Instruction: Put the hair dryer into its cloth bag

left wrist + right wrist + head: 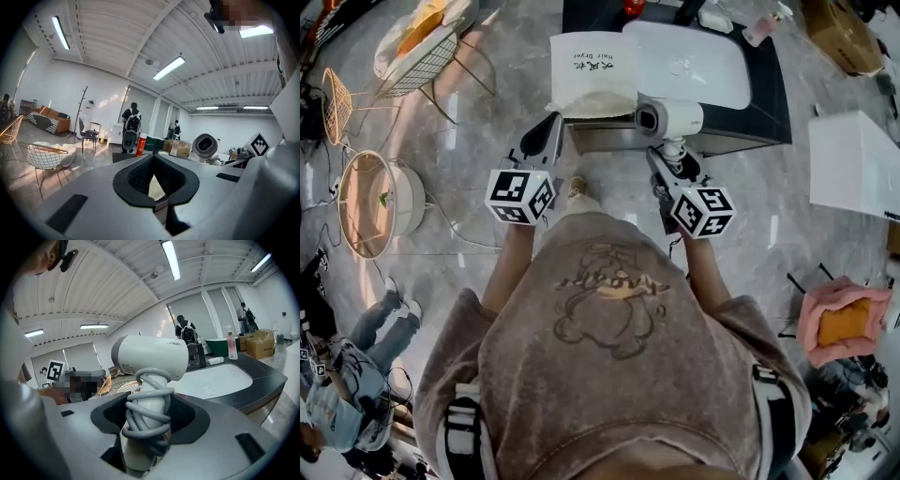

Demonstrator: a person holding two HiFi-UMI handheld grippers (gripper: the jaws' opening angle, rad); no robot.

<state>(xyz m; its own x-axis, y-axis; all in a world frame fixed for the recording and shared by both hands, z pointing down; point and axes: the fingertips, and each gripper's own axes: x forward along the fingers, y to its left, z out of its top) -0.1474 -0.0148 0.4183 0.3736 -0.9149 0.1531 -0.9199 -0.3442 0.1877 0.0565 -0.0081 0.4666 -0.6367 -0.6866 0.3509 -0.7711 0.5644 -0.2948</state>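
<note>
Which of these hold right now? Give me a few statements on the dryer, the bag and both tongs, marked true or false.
1. The right tongs grip the hair dryer by its handle. True.
2. The cord hangs loose below the dryer. False: it is wound in loops round the handle, and the tongs close over it.
3. The left tongs are shut, with a sliver of the pale cloth bag between them. True.
4. The hair dryer is already inside the cloth bag. False: in the head view the dryer is bare in the right tongs, beside the bag and outside it.
</note>
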